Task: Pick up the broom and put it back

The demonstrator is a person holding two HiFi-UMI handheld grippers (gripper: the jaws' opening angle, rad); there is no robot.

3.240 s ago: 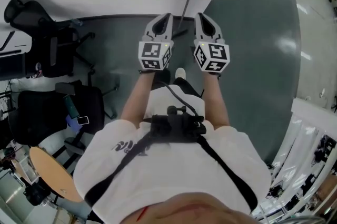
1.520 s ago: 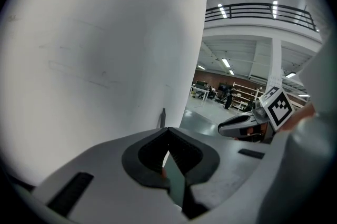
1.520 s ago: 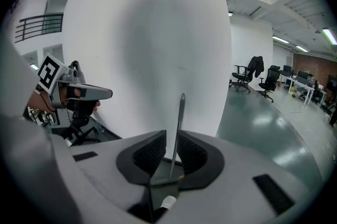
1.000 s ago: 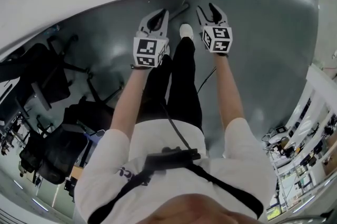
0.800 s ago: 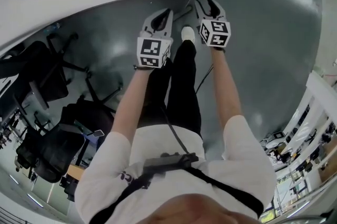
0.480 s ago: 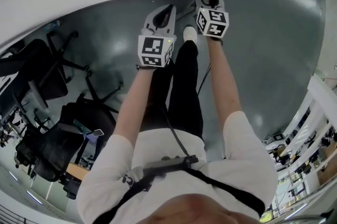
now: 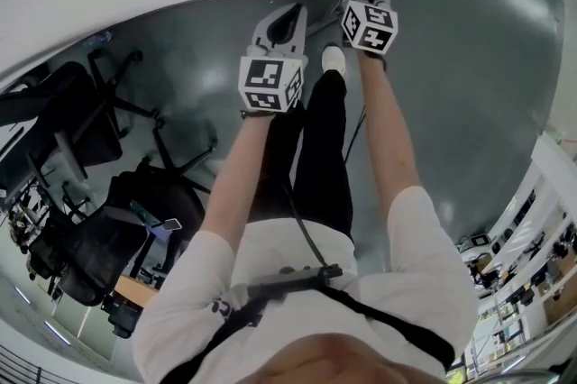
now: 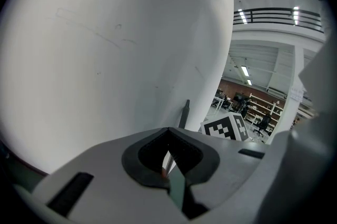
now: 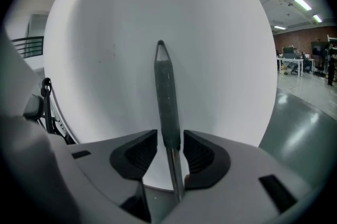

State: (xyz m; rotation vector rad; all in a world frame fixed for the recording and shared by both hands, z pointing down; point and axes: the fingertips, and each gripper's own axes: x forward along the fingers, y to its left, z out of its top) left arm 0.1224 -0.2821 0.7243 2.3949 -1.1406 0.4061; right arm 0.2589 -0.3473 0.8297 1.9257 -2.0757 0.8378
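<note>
— Looking for the broom (image 9: pixel 167 91)?
— Found upright against the curved white wall (image 9: pixel 131 23), right at the wall's foot on the floor (image 7: pixel 451 85). Grasped by the right gripper (image 9: pixel 170 143), jaws clenched on the handle at the lower end of the dark grip, just above bare metal shaft.
— And the left gripper (image 7: pixel 290 15)?
— Closed on nothing, jaws pressed together. Hangs just left of the right one and a little nearer the body, apart from the handle.
— Room to move?
— Blocked ahead by the wall, close behind the handle. Open to the right across glossy grey-green floor. Crowded on the left by black office chairs (image 7: pixel 81 130), well apart from the broom. Hemmed in below by the person's own legs (image 7: pixel 315 157), with one white shoe (image 7: pixel 334 59) planted near the foot of the wall, between the two grippers.
— Beyond that?
— Opens past the wall's right edge into a long hall with ceiling strip lights (image 9: pixel 303 3). From the left gripper view, shows distant shelving (image 8: pixel 260 104) and a railed balcony (image 8: pixel 279 15) above.
— Broom head?
— Cannot be made out in any view.
</note>
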